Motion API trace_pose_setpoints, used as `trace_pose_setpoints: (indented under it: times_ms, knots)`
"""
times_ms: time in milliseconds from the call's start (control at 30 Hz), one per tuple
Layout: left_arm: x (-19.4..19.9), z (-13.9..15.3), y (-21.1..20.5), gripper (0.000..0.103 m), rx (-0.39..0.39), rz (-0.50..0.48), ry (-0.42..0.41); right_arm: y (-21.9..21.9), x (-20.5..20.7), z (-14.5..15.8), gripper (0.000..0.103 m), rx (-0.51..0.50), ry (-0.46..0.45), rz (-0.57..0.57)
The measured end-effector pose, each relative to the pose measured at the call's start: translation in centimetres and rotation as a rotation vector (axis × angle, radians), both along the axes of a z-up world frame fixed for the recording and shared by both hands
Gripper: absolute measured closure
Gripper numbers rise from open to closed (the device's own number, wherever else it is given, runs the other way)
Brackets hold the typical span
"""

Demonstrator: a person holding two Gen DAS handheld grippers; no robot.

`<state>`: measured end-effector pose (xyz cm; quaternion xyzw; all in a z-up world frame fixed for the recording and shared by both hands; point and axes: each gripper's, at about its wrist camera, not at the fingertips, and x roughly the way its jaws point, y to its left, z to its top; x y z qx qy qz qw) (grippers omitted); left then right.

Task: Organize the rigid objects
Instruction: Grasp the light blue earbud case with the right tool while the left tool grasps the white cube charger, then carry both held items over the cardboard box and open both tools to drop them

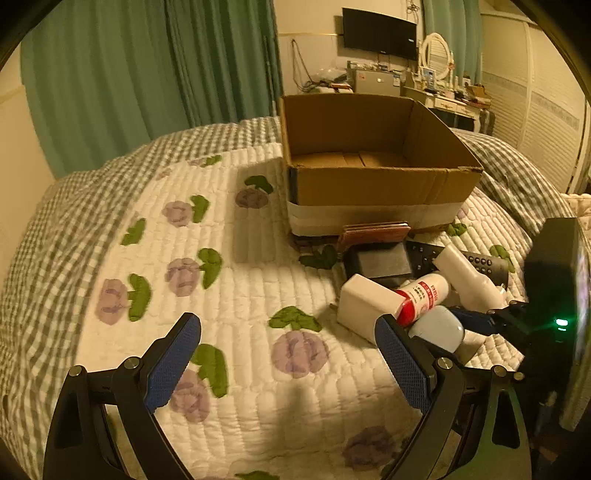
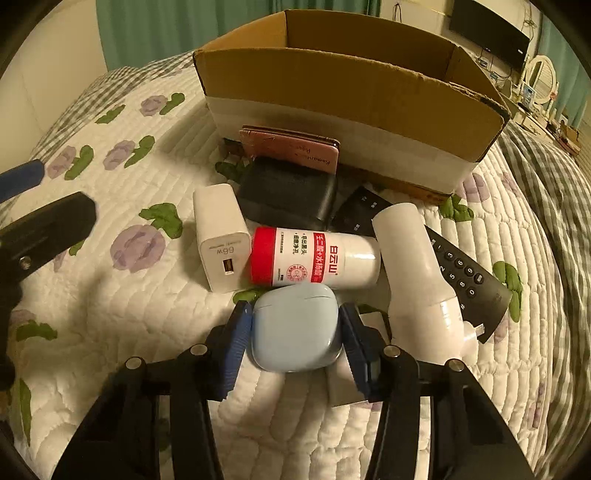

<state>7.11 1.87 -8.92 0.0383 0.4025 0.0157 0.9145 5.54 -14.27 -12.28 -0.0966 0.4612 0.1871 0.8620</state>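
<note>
A pile of small objects lies on the quilted bed in front of an open cardboard box (image 2: 354, 96) (image 1: 369, 192). My right gripper (image 2: 295, 325) is shut on a light blue earbud case (image 2: 295, 328), also visible in the left wrist view (image 1: 439, 326). Behind it lie a red-capped white bottle (image 2: 314, 260), a white 66W charger (image 2: 219, 240), a white plug-in device (image 2: 417, 273), a black remote (image 2: 465, 273), a black block (image 2: 288, 194) and a pink wallet (image 2: 291, 149). My left gripper (image 1: 288, 347) is open and empty over the quilt, left of the pile.
The bed has a white floral quilt (image 1: 221, 295) with a grey checked border. Green curtains (image 1: 129, 74) hang behind. A dresser with a mirror (image 1: 439, 48) and a wall TV (image 1: 380, 33) stand far back.
</note>
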Motion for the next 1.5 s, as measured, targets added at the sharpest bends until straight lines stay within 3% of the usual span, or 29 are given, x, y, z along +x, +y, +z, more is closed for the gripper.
trace_pose_setpoints:
  times_ms: [233, 500, 633, 733, 800, 867, 900, 1067, 1200, 1367, 1500]
  knots:
    - [1.8, -1.9, -1.5, 0.006, 0.025, -0.083, 0.075, -3.1, 0.0, 4.1, 0.054, 0.088, -0.092, -0.041]
    - [5.1, -4.6, -2.7, 0.008, -0.005, -0.217, 0.210, -4.6, 0.8, 3.8, 0.054, 0.111, -0.076, -0.091]
    - [6.4, -5.2, -3.5, 0.008, 0.020, -0.265, 0.229, -4.8, 1.2, 3.9, 0.054, 0.096, -0.077, -0.107]
    - [6.9, -5.2, -4.3, 0.009, 0.057, -0.317, 0.193, -5.1, 1.3, 3.9, 0.054, 0.109, -0.073, -0.118]
    - [7.0, -5.1, -4.4, 0.015, 0.056, -0.344, 0.178, -5.2, 1.4, 3.8, 0.054, 0.101, -0.073, -0.122]
    - [6.8, -4.8, -4.5, 0.042, 0.022, -0.381, 0.164, -5.2, 1.5, 3.7, 0.054, 0.095, -0.072, -0.128]
    - [6.6, -4.6, -4.5, 0.045, 0.004, -0.397, 0.157, -5.2, 1.6, 3.6, 0.054, 0.094, -0.070, -0.131]
    - [5.9, -4.5, -4.9, 0.045, 0.013, -0.385, 0.144, -5.1, 1.2, 3.8, 0.054, 0.083, -0.080, -0.125]
    - [5.5, -3.1, -3.8, 0.045, 0.009, -0.298, 0.139, -5.4, 0.7, 4.7, 0.054, 0.095, -0.096, -0.125]
    - [4.5, 0.2, -2.8, 0.046, -0.001, -0.234, 0.130, -5.7, -0.3, 7.8, 0.054, 0.103, -0.152, -0.110]
    - [3.4, 4.4, -2.2, 0.046, 0.023, -0.196, 0.065, -6.2, -0.8, 11.0, 0.054, 0.129, -0.181, -0.100]
